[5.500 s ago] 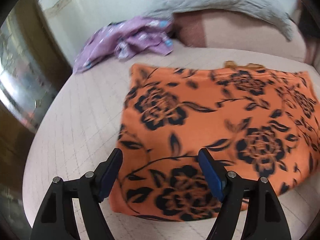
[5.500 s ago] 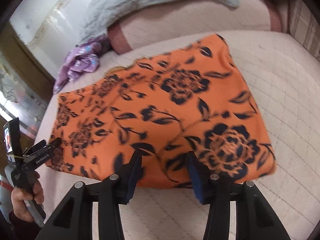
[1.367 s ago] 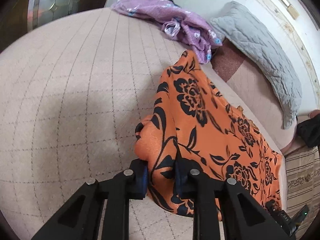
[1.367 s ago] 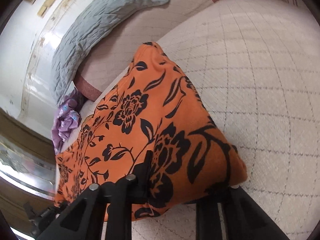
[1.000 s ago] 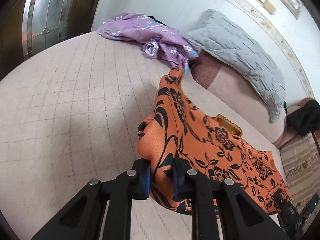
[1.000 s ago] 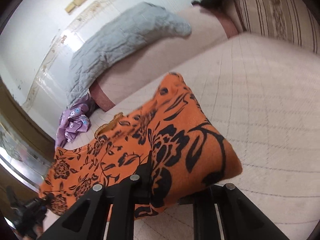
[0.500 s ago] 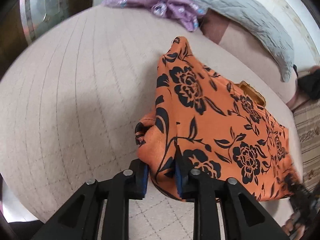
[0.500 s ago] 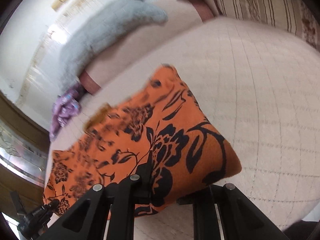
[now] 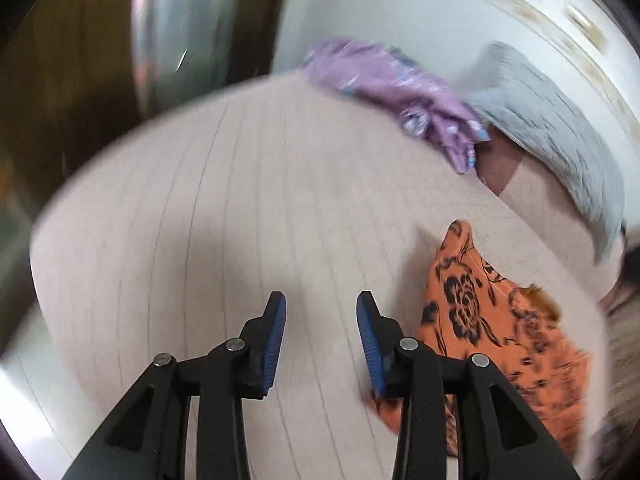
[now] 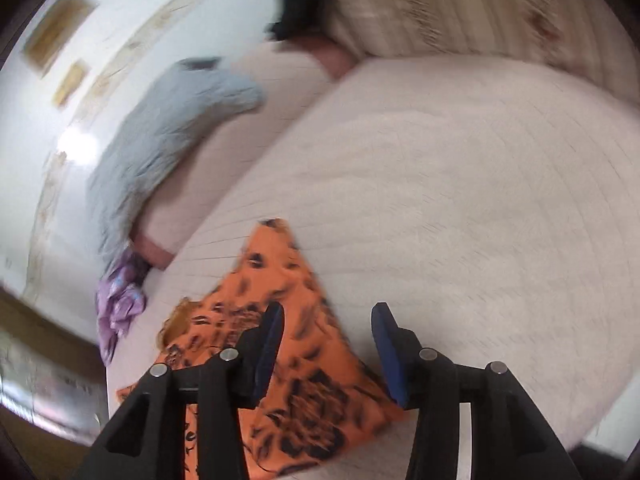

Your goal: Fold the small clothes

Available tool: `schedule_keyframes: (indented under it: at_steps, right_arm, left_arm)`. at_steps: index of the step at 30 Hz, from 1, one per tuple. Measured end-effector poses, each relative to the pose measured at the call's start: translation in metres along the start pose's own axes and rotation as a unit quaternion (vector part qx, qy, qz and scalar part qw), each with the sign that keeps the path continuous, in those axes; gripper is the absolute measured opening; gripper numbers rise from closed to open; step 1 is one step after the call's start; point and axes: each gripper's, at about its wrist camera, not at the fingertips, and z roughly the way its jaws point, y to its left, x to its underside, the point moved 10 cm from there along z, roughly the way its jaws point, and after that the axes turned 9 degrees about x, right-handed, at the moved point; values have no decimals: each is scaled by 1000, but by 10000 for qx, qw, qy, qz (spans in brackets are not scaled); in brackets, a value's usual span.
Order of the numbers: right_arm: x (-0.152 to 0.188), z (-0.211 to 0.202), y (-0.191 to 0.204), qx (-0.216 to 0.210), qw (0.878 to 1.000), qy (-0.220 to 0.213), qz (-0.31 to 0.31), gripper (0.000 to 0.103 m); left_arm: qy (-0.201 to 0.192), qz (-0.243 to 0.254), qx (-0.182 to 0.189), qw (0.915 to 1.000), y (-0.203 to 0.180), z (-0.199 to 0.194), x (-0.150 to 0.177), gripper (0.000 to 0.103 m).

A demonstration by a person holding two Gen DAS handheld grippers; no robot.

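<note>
Lying folded on the quilted bed (image 9: 248,216), the orange floral garment (image 9: 496,332) is seen at the right of the left wrist view and at the lower left of the right wrist view, free of both tools. The left hand-held gripper (image 9: 320,344) is seen with its jaws opening and nothing between them, only bare bed cover showing in the gap; the garment is just beside its right finger. The right hand-held gripper (image 10: 326,354) is likewise opening, and although orange cloth shows in the gap behind its blue pads (image 10: 268,344), no pressing contact can be made out. A risk is judged in the release itself: should a pad catch a hem while the tools are drawn away, the top layer could be dragged and the fold pulled askew. A thick soft fold may also spring open once it is let go, and a bunched corner may stay unflattened. The heavy blur in both views leaves the edges of the fold hard to judge. A crumpled purple garment (image 9: 400,92) waits near the grey pillow (image 9: 560,136), well apart from the orange one. No container is seen in either view, so nothing can be reported as held in one.
</note>
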Motion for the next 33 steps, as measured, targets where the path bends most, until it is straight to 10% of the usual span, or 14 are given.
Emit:
schedule_keyframes:
  at_steps: [6,16,27,33]
  right_arm:
    - [-3,46,59,-47,9934,200,-1132,47]
    - [-23,138,49,-153,9946,865,-555,45]
    - [13,74,110,-1154,9827,832,-1182,48]
    - [79,80,119,-827,9682,1407,-1894,48]
  left_arm:
    - [122,1213,563,9909,-70,29,8,38]
    - [860,1624,-135,9829,-76,92,42,41]
    - [600,1540,-294,9858,-70,84,35,46]
    - [693,1774,-511,9804,-66,93,40,49]
